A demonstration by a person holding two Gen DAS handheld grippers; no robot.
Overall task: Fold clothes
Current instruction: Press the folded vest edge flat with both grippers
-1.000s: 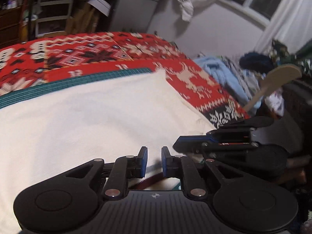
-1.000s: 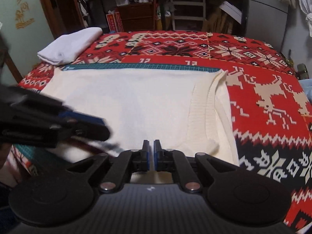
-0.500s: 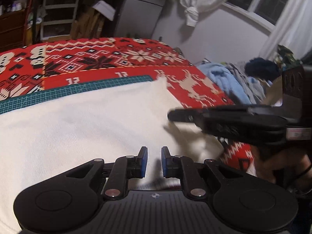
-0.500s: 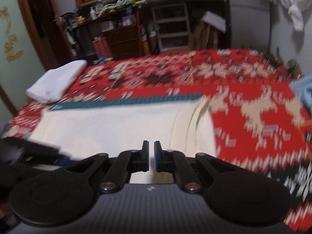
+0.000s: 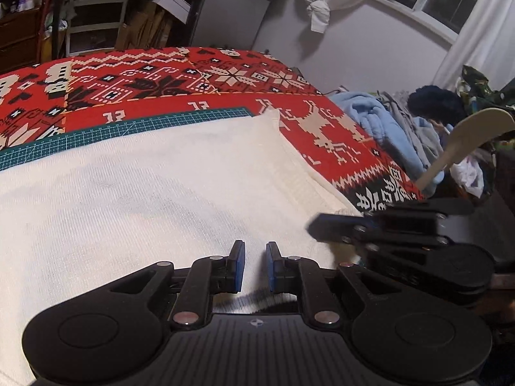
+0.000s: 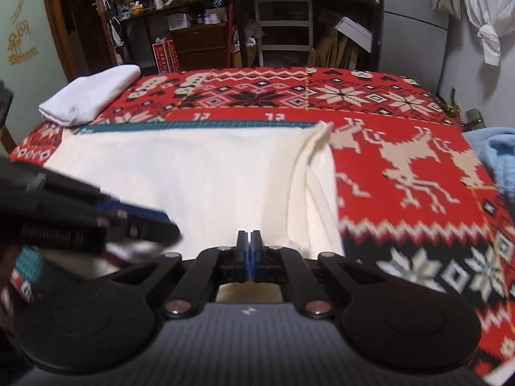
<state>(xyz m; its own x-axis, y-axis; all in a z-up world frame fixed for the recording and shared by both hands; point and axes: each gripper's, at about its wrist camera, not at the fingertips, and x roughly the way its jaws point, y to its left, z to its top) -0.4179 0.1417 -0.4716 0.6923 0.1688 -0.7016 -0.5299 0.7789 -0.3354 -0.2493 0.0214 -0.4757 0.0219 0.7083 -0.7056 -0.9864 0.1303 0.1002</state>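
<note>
Left wrist view: cream knitted garment (image 5: pixel 145 193) spread flat over a green cutting mat (image 5: pixel 128 128), itself on the red patterned blanket (image 5: pixel 193 77). Left gripper (image 5: pixel 255 265) low over the garment's near edge, blue-padded jaws parted by a narrow gap, nothing visibly between them. Right gripper (image 5: pixel 325 226) entering from the right of the garment, at its near right corner, seen side-on. Pale "12" numerals woven into the blanket just beyond the mat. Heap of blue and grey clothes (image 5: pixel 386 128) off the blanket's right side.

Right wrist view: same garment (image 6: pixel 193 167) centred ahead, ribbed hem (image 6: pixel 299 173) folded along its right side. Right gripper (image 6: pixel 250 255) at the garment's near edge, jaws pressed together; whether cloth is pinched between them cannot be told. Left gripper (image 6: pixel 161 225) blurred, over the garment's near left. Folded white cloth (image 6: pixel 90 95) beyond the garment's far left corner. "12" repeated on the blanket (image 6: pixel 402 160); lettering on the left gripper's body unreadable.
</note>
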